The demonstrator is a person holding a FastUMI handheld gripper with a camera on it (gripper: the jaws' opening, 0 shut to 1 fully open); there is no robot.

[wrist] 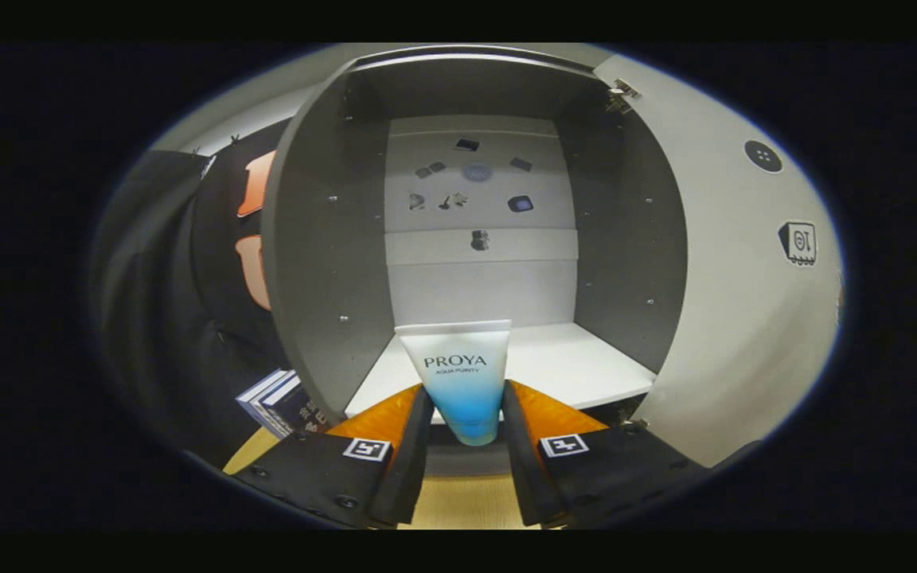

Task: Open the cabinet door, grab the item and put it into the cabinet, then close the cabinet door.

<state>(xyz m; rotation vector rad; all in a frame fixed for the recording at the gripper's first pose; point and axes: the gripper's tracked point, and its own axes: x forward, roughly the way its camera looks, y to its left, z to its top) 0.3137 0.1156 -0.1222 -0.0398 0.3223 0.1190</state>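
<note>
**Tube in the grip, cabinet open ahead**

While the gripper point(466, 414) clamps the tube point(463, 374) from both sides, with a finger pressed against each flank of its lower half, the open cabinet point(323, 263) stands straight ahead at twelve o'clock. Its door point(745, 286) is swung wide toward three o'clock, and the white shelf point(562, 366) lies just beyond the fingertips.

My reading is that the placing step is in hand: door open, item held, not yet set down. To do it well, carry the tube forward over the shelf's front edge before lowering, keep it clear of the grey side wall at nine o'clock, and let the lower end reach the shelf before parting the fingers. A tube standing on a narrow end will probably topple, so laying it flat seems the safer choice. Place it deep enough that the door can swing shut without catching it.

The tube is a soft squeeze tube, white at the wide flat end at twelve o'clock, fading to bright blue toward the rounded end at six o'clock, with dark printed lettering across the white part.
</note>
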